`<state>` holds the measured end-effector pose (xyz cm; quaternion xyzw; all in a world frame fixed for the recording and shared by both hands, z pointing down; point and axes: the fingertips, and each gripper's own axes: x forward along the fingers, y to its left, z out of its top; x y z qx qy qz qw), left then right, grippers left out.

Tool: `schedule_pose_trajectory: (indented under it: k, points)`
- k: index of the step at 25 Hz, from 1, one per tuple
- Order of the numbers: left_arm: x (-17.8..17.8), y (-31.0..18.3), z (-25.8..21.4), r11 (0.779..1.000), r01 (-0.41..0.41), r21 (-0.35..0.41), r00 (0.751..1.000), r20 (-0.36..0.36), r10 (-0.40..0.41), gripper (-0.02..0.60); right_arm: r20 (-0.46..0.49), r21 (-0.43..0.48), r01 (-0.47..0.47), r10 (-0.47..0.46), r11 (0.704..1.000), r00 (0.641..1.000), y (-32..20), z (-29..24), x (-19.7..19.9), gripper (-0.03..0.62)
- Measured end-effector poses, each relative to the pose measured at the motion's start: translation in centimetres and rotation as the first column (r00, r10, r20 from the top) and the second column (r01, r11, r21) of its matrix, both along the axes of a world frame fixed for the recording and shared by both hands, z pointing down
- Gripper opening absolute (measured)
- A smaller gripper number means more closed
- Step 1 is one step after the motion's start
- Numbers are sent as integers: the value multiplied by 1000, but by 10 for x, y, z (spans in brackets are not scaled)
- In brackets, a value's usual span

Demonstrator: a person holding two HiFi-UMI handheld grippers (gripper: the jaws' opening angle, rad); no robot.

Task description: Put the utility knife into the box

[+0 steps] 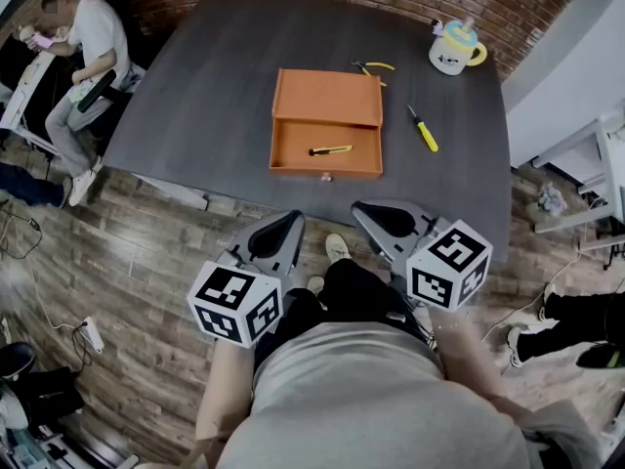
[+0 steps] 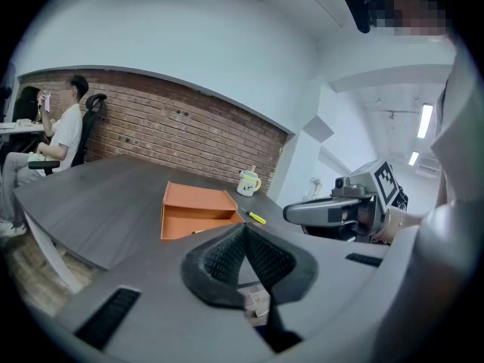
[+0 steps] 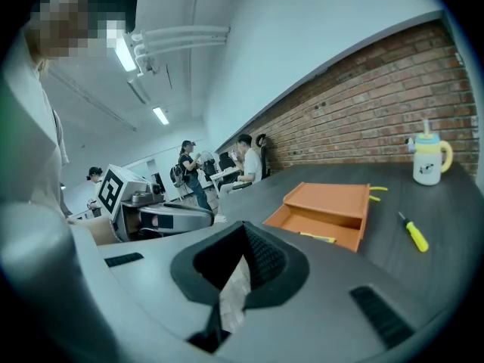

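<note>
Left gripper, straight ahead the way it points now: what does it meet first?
Most likely the orange box: the shut left gripper aims across the table at its near right corner. Nothing shows in between, though depth and height are hard to judge.

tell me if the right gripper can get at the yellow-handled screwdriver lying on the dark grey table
Probably yes. The yellow-handled screwdriver lies alone on the dark grey table, apart from the orange box. Nothing stands between it and the right gripper, though its jaws are together.
</note>
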<state>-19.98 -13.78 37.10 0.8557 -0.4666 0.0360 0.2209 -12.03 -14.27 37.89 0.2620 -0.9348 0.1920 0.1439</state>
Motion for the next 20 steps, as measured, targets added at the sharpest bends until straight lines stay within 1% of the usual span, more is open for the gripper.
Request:
schedule_pose_trajectory:
  k: [4,10,20]
  points:
    - [0,-1,2,1000,5,-6,1000,1,-5,20,-18,15,-20,21,1000,1000,-4,1,4,5]
    - [0,0,6,1000,6,-20,1000,3,-6,20,-22,9,-18,18,1000,1000,-4,2,4,5]
    - [5,8,10,999,-16,-33,1000,4,16,20,-33,4,22,-22,1000,999,9,5,-5,5]
